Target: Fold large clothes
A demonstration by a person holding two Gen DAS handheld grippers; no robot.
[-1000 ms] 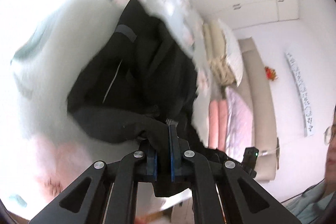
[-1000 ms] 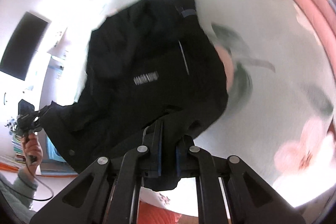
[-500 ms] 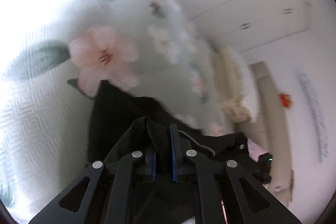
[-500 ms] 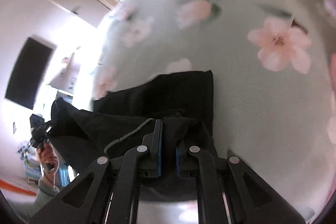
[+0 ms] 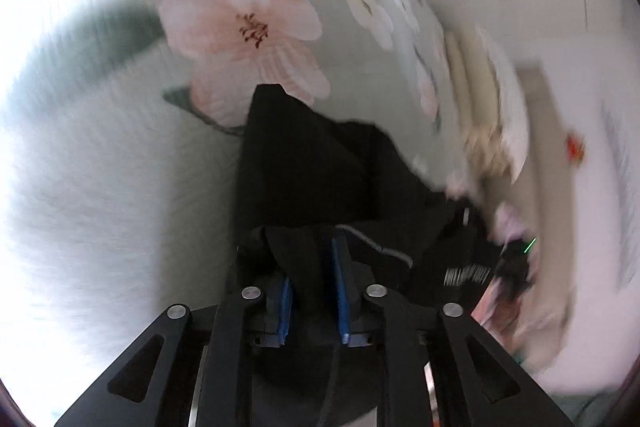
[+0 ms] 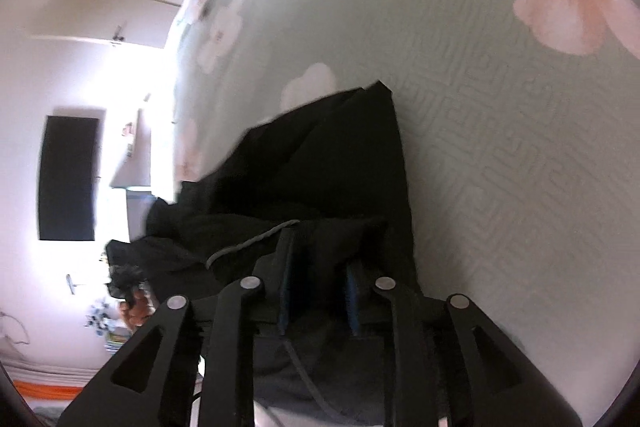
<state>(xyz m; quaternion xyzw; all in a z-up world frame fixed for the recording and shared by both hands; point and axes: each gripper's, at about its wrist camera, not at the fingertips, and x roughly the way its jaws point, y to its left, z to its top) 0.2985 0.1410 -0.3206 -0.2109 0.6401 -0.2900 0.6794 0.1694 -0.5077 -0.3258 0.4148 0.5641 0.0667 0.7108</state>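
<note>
A black garment (image 5: 304, 155) lies folded on the pale green flowered bedspread (image 5: 120, 187), with a grey drawcord across its near edge. My left gripper (image 5: 312, 267) sits low over that near edge. Its jaws are opening, and a fold of black cloth stands loose between the blue pads (image 5: 340, 291). In the right wrist view the same garment (image 6: 340, 155) stretches away from my right gripper (image 6: 320, 259). Its jaws are also opening, with cloth between the pads (image 6: 286, 283) but not pinched. A hand (image 6: 136, 303) holding the other gripper shows at the garment's far left.
The bedspread (image 6: 500, 147) spreads wide around the garment. Cream pillows (image 5: 492, 99) lie at the head of the bed, with white wardrobes behind. A dark screen (image 6: 68, 179) hangs on the wall past the bed's edge.
Both grippers carried the lifted garment edge forward and down onto the bed, so the garment now lies doubled over. Both pairs of jaws, shut on cloth before, have parted.
</note>
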